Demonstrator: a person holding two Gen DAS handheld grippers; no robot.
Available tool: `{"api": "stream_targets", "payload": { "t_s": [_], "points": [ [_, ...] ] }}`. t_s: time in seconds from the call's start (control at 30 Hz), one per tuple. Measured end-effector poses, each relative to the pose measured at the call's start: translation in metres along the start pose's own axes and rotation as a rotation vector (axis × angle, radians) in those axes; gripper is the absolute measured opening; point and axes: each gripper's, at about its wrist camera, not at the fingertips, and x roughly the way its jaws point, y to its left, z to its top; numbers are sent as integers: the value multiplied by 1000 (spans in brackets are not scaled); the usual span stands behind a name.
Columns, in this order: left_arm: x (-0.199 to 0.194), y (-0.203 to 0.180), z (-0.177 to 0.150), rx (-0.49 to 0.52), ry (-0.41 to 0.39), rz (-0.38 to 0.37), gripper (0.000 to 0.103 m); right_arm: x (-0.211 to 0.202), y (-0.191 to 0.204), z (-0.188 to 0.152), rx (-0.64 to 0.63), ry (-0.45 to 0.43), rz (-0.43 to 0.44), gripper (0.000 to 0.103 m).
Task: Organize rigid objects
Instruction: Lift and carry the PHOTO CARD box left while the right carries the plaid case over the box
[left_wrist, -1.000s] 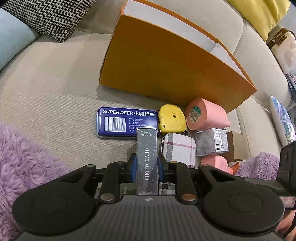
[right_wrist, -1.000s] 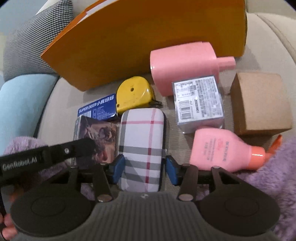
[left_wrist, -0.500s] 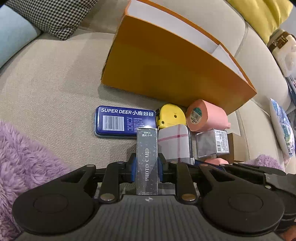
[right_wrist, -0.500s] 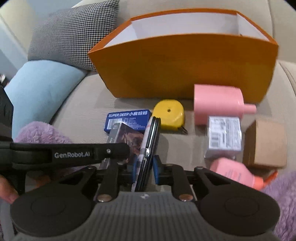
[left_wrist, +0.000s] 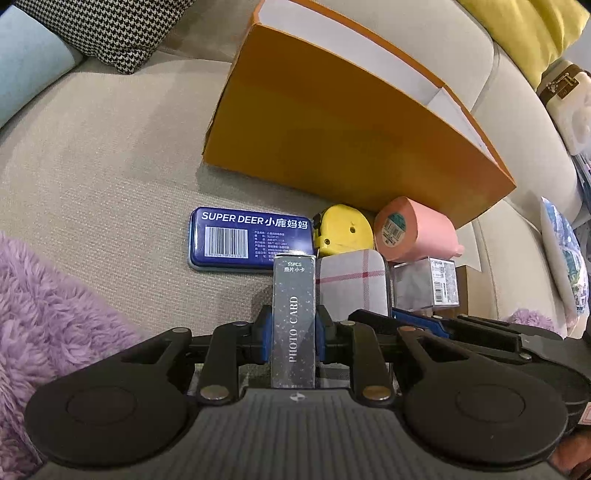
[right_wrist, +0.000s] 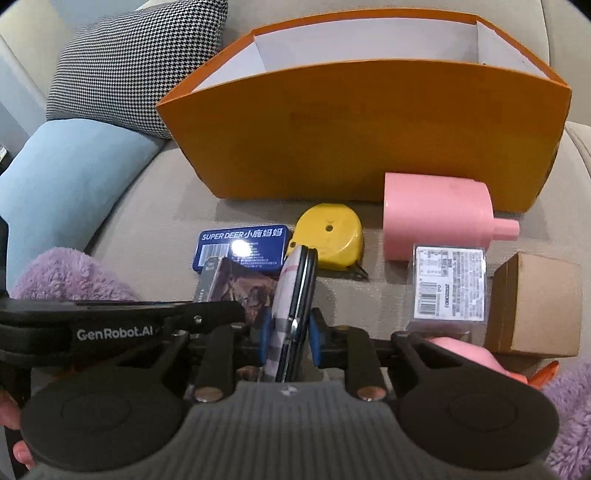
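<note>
Photo card box (left_wrist: 293, 317) pinched upright in left claw (left_wrist: 293, 332), plaid case (right_wrist: 291, 317) squeezed on its thin edge in right claw (right_wrist: 288, 332), both over beige sofa (left_wrist: 110, 184), orange box (right_wrist: 369, 129) behind, blue tin (right_wrist: 242, 247) and yellow tape measure (right_wrist: 330, 236) lying just ahead.

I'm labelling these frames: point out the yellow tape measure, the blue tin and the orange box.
yellow tape measure (right_wrist: 330, 236): right wrist view, flat top face.
blue tin (left_wrist: 248, 239): left wrist view, printed lid.
orange box (right_wrist: 369, 140): right wrist view, front wall.

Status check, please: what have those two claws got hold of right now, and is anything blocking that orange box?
Left gripper shut on photo card box. Right gripper shut on plaid case, held on edge. Orange box open-topped; path looks clear.
</note>
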Motion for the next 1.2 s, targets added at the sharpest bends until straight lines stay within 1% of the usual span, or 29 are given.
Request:
{"api": "stream_targets", "payload": {
  "t_s": [0.13,0.3,0.43,0.53,0.63,0.7,0.8,0.9,1.0,1.1,1.2],
  "points": [
    [-7,-1,-2,-4,-13,-5,25,-12,2,-1,-3,-19,2,17],
    [-26,-7,0,7,-48,-37,25,-39,-2,-2,11,-74,2,17],
    [-53,-17,11,11,-101,-91,25,-63,-6,3,22,-121,-6,17],
    [-69,-31,25,33,-134,-104,25,-80,-7,11,27,-156,1,17],
    [-85,-46,43,76,-178,-113,25,-95,-6,25,21,-183,11,17],
    [-93,-55,55,100,-195,-118,25,-103,-1,35,-9,-200,7,17],
    [-97,-65,73,132,-223,-113,25,-113,4,54,-37,-220,-4,17],
    [-100,-73,93,155,-248,-107,25,-123,7,72,-55,-250,6,17],
    [-100,-75,114,155,-260,-117,25,-129,6,93,-75,-280,4,17],
    [-96,-78,131,158,-264,-107,25,-130,5,116,-83,-304,-3,17],
    [-86,-76,149,153,-248,-100,25,-125,2,137,-99,-318,-24,17]
  ]
}}
